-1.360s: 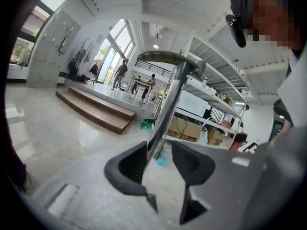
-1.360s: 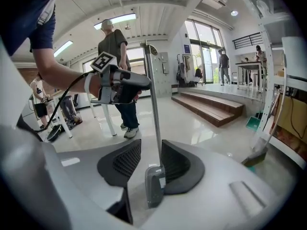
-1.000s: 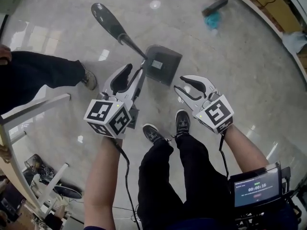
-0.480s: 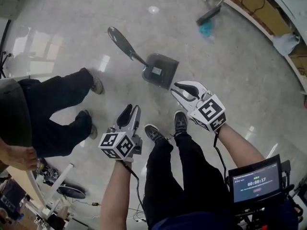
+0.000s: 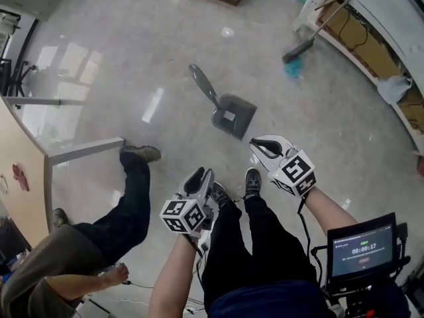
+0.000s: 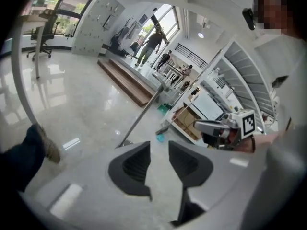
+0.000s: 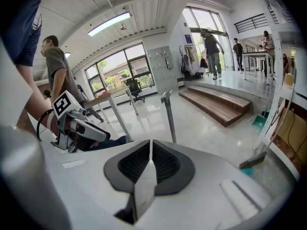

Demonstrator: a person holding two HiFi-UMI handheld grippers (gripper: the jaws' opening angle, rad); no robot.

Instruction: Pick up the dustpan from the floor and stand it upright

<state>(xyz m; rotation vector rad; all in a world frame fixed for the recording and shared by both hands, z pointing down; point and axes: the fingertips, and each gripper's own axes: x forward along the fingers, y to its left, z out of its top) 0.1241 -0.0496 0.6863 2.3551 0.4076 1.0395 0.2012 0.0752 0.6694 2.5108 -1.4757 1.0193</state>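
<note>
The dark grey dustpan (image 5: 233, 115) stands alone on the pale floor, its long handle (image 5: 201, 85) reaching up and to the left in the head view. Nothing touches it. My left gripper (image 5: 201, 177) hangs well below it in that view, near my left shoe; its jaws (image 6: 159, 147) have just been closing a little but still show a gap with nothing in it. Just below and right of the pan, my right gripper (image 5: 266, 145) has also just been closing, and its pads (image 7: 150, 145) now meet on nothing.
A broom (image 5: 311, 35) leans by the shelves at top right, with a teal scrap (image 5: 292, 70) at its foot. Another person (image 5: 106, 237) stands at the lower left, one shoe (image 5: 140, 154) beside a metal table leg (image 5: 83, 150). A small screen (image 5: 361, 250) sits at my right hip.
Both grippers have pulled back from the dustpan and risen; the left one has left the handle. The right jaws have gone from open to shut. The bystander has shifted towards the lower left.
</note>
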